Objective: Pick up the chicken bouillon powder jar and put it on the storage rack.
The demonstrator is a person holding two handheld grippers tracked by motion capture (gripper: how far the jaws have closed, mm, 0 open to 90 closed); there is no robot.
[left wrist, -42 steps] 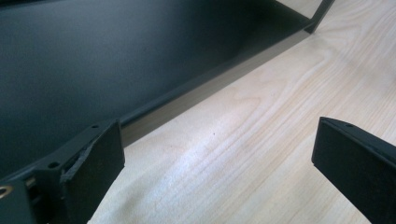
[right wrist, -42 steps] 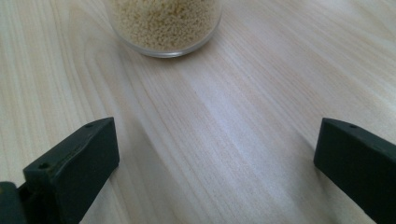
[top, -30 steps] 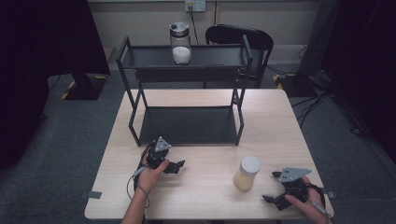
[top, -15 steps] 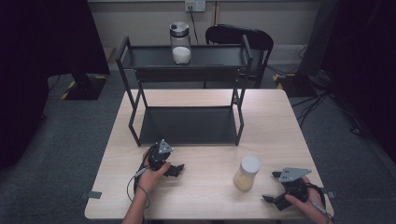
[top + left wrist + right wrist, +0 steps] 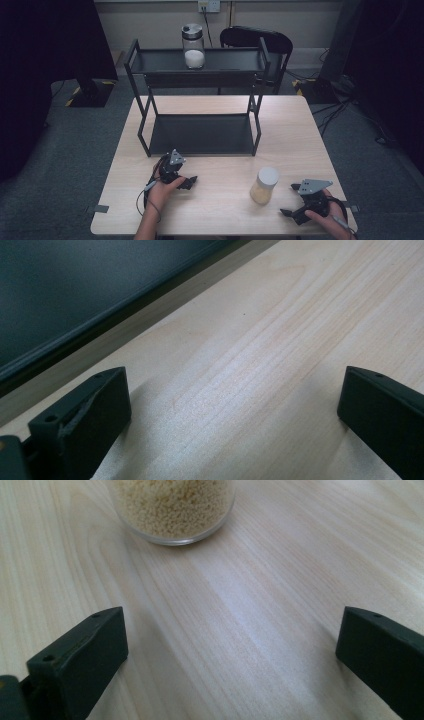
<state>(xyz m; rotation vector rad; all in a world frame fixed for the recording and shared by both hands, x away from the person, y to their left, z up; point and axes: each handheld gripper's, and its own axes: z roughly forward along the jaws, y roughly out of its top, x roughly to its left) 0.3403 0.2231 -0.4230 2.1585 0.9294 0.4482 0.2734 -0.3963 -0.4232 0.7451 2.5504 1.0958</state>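
Resting both grippers on the table (image 5: 220, 150), I keep my left gripper (image 5: 235, 415) spread wide and empty, my right gripper (image 5: 232, 655) likewise released, facing the grain jar (image 5: 172, 510) at the frame's top.

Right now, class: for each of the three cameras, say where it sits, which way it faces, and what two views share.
High view: above the person's side, facing forward and down on the table, rack, both hands and grippers.
Left gripper view: rides the left gripper, facing the tabletop and rack base past its open jaws.
Right gripper view: rides the right gripper, facing the grain jar past its open jaws.
Shared: the grain jar appears in the high and right gripper views.
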